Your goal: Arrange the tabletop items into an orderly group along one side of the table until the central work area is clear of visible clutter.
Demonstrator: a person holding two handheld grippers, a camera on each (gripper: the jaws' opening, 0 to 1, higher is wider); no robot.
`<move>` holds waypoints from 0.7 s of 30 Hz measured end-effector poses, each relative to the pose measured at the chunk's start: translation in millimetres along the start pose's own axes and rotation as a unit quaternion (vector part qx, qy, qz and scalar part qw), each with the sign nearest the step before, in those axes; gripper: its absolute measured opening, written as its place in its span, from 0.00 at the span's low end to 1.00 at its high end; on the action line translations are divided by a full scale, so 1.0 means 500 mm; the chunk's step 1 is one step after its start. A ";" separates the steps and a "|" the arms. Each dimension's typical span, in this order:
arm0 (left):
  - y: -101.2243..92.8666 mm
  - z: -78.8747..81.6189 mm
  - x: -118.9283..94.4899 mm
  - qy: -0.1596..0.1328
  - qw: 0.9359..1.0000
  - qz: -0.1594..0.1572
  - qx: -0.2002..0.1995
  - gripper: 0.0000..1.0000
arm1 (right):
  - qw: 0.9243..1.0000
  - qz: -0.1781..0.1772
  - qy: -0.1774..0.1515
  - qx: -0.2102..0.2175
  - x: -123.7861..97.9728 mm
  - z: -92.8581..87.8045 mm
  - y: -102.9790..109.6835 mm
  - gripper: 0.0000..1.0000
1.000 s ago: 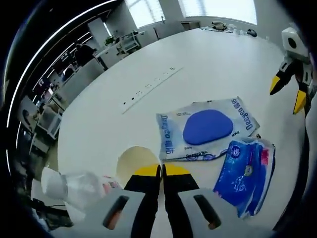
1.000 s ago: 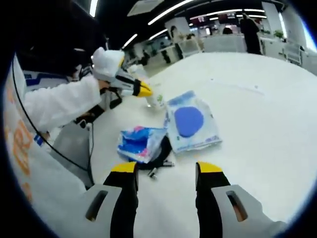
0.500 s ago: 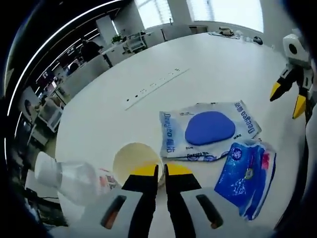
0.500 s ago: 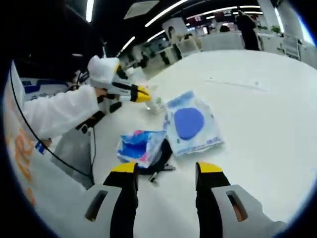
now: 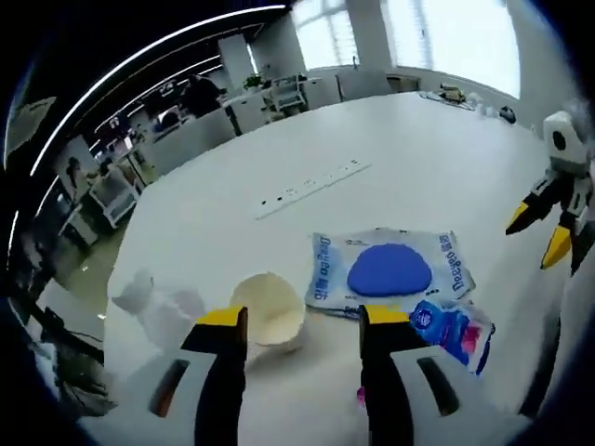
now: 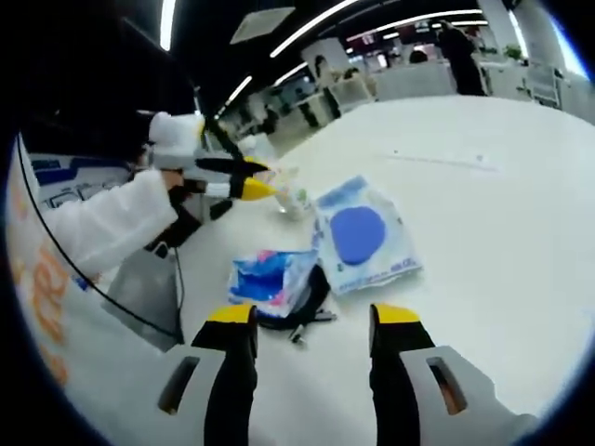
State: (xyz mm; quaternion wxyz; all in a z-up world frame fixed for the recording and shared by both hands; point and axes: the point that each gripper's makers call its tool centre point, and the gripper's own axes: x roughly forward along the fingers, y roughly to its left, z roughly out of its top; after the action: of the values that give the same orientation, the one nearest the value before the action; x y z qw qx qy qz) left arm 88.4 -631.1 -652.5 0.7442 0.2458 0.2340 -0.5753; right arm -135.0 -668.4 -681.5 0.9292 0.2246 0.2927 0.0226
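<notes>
My left gripper (image 5: 303, 321) is open just above a cream bowl (image 5: 270, 308), with nothing between its jaws. A clear plastic bottle (image 5: 160, 305) lies left of the bowl. To the right lies a flat packet with a blue oval pad (image 5: 389, 270), and nearer me a blue tissue pack (image 5: 448, 327). In the right gripper view the left gripper (image 6: 260, 178) hovers open over the bottle and bowl (image 6: 293, 197). My right gripper (image 6: 313, 321) is open and empty, short of the blue tissue pack (image 6: 268, 277), a black item (image 6: 310, 299) under it, and the packet (image 6: 363, 238). The right gripper (image 5: 544, 216) also shows in the left gripper view.
The big white table (image 5: 400, 149) has a long socket strip (image 5: 309, 182) set in its middle. A person's white sleeve (image 6: 112, 223) holds the left gripper at the table's edge (image 6: 191, 307). Office desks and chairs (image 5: 167, 130) stand beyond the table.
My left gripper's jaws were shut at the cream bowl's rim and now stand open, and that view has pulled back. The right gripper has hardly moved.
</notes>
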 end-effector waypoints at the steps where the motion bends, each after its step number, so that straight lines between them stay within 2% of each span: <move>1: 0.000 0.002 -0.014 -0.010 1.000 0.003 -0.026 0.55 | 1.000 0.000 -0.001 0.000 -0.002 -0.001 0.002 0.48; 4: -0.008 0.001 -0.041 -0.026 0.998 -0.007 -0.057 0.59 | 1.000 0.003 -0.006 0.003 -0.010 -0.004 0.012 0.48; 6: -0.009 -0.005 -0.060 -0.026 0.997 -0.011 -0.074 0.61 | 1.000 0.005 -0.009 0.001 -0.016 -0.007 0.019 0.48; 11: -0.007 -0.028 -0.105 -0.015 0.996 0.000 -0.088 0.68 | 1.000 0.006 -0.011 -0.001 -0.035 -0.021 0.028 0.49; 14: -0.011 -0.039 -0.128 -0.017 0.995 0.007 -0.099 0.70 | 1.000 0.004 -0.013 0.006 -0.045 -0.032 0.026 0.49; 21: -0.033 -0.068 -0.158 -0.010 0.994 0.007 -0.113 0.74 | 1.000 -0.004 -0.015 0.021 -0.069 -0.047 0.015 0.48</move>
State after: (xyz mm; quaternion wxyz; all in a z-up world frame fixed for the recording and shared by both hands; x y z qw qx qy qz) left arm 52.1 -554.6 -630.2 0.7737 0.1563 0.2886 -0.5419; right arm -176.0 -658.2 -676.9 0.9286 0.2433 0.2800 0.0096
